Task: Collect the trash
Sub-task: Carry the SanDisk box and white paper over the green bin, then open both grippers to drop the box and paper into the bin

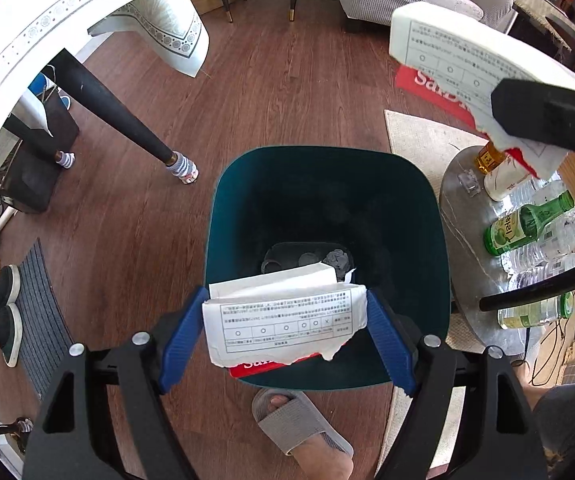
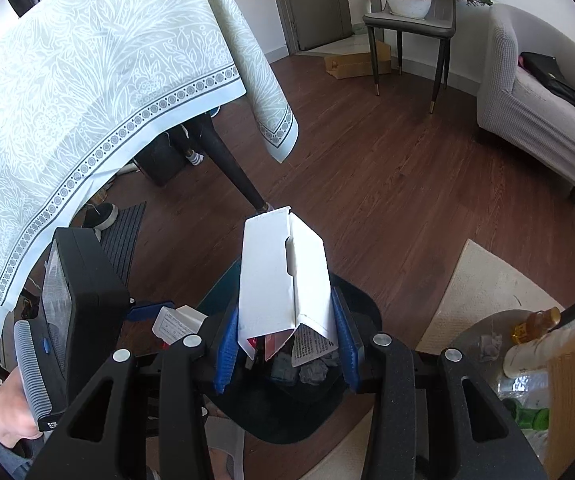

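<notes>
Two torn box pieces, one per gripper. L gripper [image 1: 287, 332] pads clamp printed box half [image 1: 283, 326], teal bin [image 1: 327, 184] open just beyond fingertips. R gripper [image 2: 287, 344] pinches white box half [image 2: 279, 276], sticking up past fingers, crumpled trash [image 2: 313, 372] below.

Bin [image 1: 427, 240] mouth open, bottles [image 1: 527, 224] crowding right, seemingly

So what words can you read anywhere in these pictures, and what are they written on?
"Sa": white letters on the red side of the torn carton piece in the left hand-held gripper; the rest is cut off.
Printed table on both torn carton pieces: too small to read.
Green bottle label: unreadable.
Amber bottle label: blurred.
</notes>
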`<state>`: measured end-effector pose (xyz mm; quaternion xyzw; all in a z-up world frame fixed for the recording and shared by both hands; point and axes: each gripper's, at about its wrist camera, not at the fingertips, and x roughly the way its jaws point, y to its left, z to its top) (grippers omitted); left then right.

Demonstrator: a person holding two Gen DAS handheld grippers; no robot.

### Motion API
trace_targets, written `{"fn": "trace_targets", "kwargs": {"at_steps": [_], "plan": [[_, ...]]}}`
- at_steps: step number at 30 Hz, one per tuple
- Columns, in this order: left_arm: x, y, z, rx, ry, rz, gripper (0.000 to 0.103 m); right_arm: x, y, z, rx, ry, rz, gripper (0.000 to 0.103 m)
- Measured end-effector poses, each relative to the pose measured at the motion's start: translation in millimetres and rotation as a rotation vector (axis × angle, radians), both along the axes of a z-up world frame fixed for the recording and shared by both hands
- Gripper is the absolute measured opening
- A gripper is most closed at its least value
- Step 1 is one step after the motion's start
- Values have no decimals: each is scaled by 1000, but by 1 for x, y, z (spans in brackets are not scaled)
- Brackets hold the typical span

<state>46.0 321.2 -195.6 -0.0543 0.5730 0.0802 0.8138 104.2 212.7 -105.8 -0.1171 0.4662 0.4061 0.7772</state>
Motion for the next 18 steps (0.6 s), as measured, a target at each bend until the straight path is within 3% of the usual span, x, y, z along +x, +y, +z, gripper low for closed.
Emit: {"fn": "trace_targets", "kwargs": {"at_steps": [6,11,18], "plan": [[-2,10,-6,6,13,14,91,6,11,-37,-52,66,0,42],[-9,16,10,13,-44,33,91,8,14,-71,-85,142,-16,42],[-23,16,59,-6,-189,56,78,-5,29,-98,-155,171,17,43]]}}
